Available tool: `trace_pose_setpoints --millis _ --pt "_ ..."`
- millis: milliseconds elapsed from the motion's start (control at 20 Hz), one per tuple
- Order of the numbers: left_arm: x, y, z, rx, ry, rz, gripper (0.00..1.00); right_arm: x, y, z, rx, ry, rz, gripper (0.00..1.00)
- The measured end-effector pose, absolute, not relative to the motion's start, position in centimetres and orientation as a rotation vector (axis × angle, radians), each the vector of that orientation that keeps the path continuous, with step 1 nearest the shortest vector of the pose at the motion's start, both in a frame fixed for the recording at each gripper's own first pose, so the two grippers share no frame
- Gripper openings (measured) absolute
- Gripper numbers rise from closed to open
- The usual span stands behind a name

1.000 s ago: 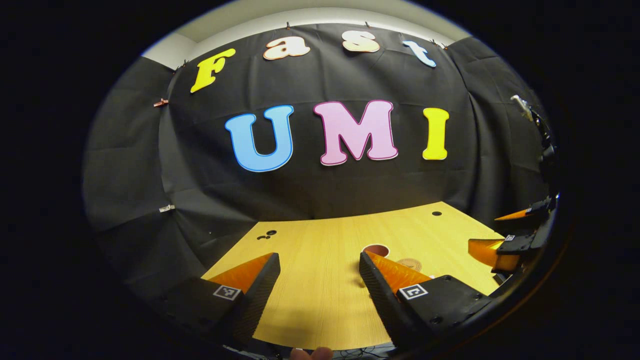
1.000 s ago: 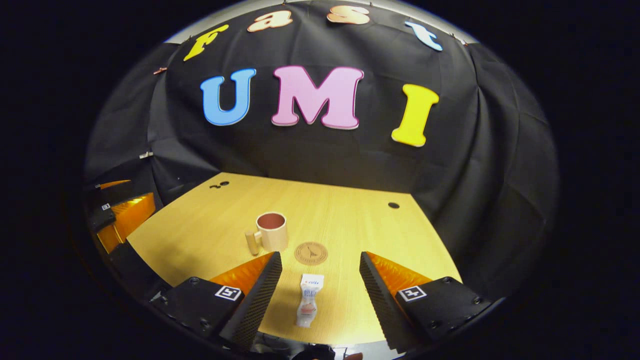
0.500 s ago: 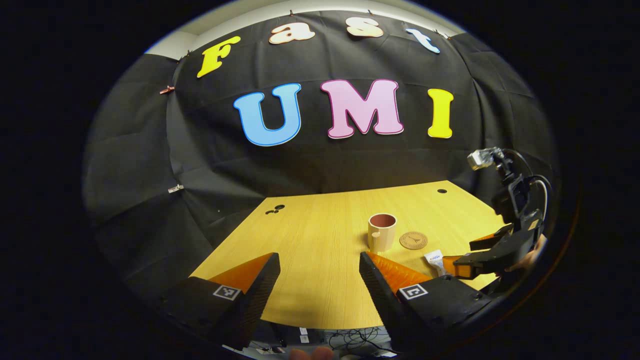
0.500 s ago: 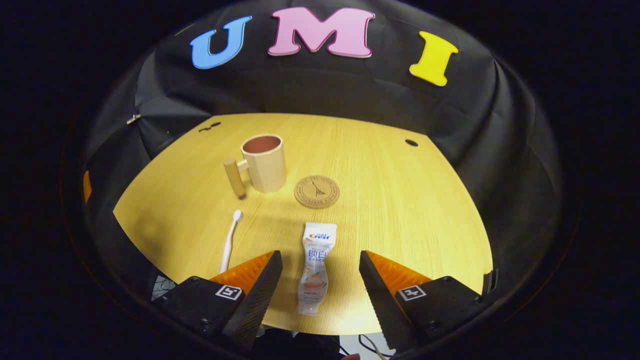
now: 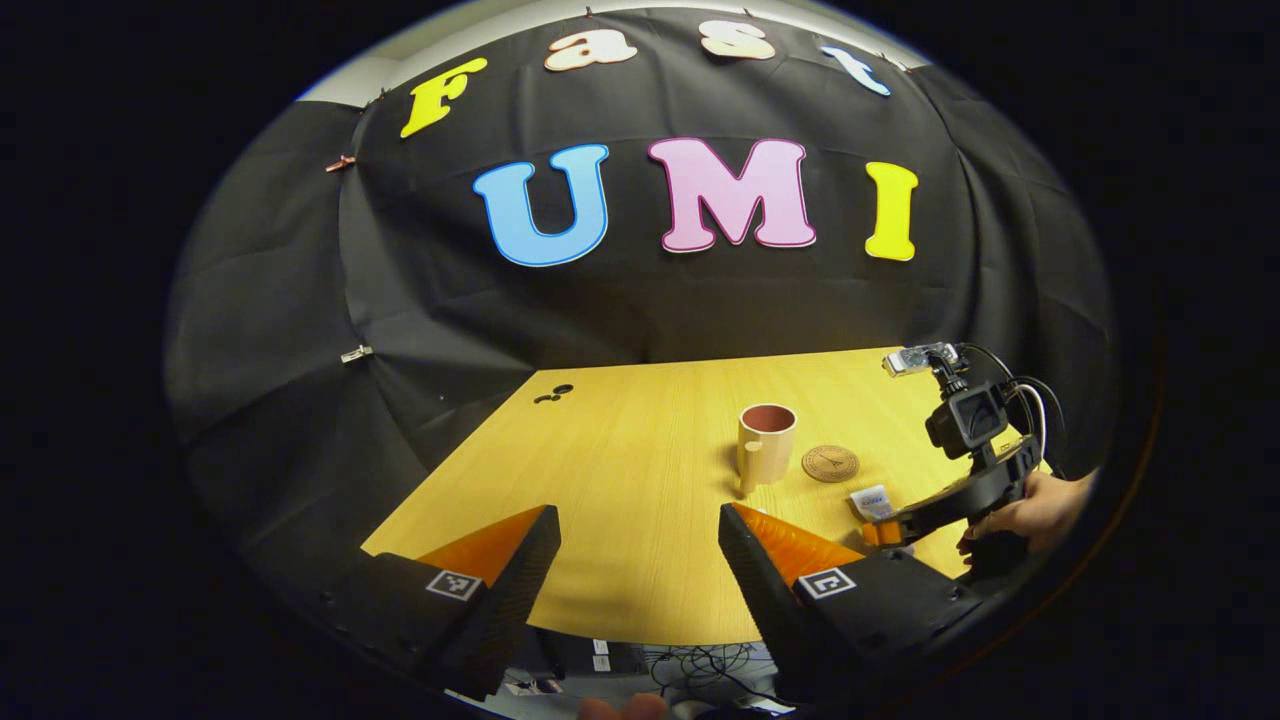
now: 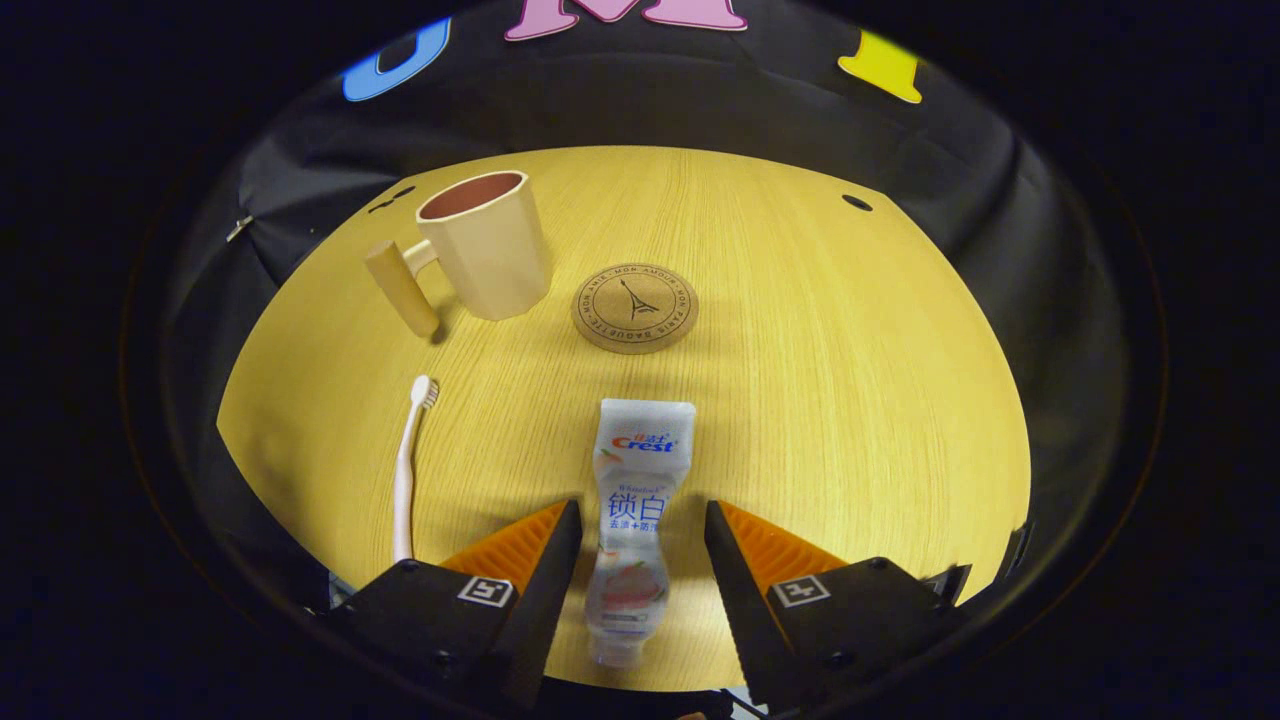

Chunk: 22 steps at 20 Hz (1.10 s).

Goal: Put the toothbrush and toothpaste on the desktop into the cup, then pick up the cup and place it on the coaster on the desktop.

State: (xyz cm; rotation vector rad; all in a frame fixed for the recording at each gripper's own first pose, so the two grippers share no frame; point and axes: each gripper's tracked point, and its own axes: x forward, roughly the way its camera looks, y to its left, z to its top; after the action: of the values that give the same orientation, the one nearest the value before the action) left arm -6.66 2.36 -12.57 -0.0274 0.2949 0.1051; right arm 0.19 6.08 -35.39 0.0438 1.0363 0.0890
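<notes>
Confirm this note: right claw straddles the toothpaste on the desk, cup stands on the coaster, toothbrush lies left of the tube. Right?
One error: the cup stands on the desk beside the coaster, not on it, as the right gripper view shows. The right claw does straddle the toothpaste, and the toothbrush lies to its left.

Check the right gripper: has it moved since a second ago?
Yes. The right gripper has come down and forward toward the desktop; its fingers now straddle the toothpaste, narrower than before, not yet touching.
</notes>
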Motion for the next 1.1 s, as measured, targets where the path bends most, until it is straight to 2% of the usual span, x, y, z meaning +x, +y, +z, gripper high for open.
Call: trace_pose_setpoints --millis 150,200,250,350,400,450,550,1100 --pt "-6.5 2.2 -12.6 -0.035 0.298 0.116 0.98 0.6 6.6 -35.8 0.062 1.071 0.079 0.7" --pt "-6.4 2.1 -12.5 -0.037 0.299 0.118 0.99 0.5 6.6 -36.1 0.065 1.088 0.08 0.58" --pt "-6.3 2.0 -12.7 -0.038 0.3 0.12 0.99 0.6 6.5 -35.9 0.063 1.089 0.076 0.6" --pt "-6.1 1.6 -13.2 -0.042 0.312 0.114 0.99 0.5 6.3 -35.9 0.064 1.106 0.08 0.42" --pt "-6.0 1.2 -13.5 -0.049 0.322 0.1 0.99 0.3 6.3 -36.0 0.056 1.115 0.09 0.31" --pt "-5.8 0.7 -13.6 -0.056 0.329 0.087 0.99 0.3 6.2 -36.0 0.051 1.114 0.098 0.35" --pt "-5.2 -0.2 -14.3 -0.069 0.347 0.062 0.98 0.1 5.9 -36.0 0.07 1.1 0.092 0.25" --pt "-0.9 -7.7 -20.2 -0.119 0.539 -0.07 0.85 0.3 3.4 -28.0 0.208 0.83 0.214 0.25"
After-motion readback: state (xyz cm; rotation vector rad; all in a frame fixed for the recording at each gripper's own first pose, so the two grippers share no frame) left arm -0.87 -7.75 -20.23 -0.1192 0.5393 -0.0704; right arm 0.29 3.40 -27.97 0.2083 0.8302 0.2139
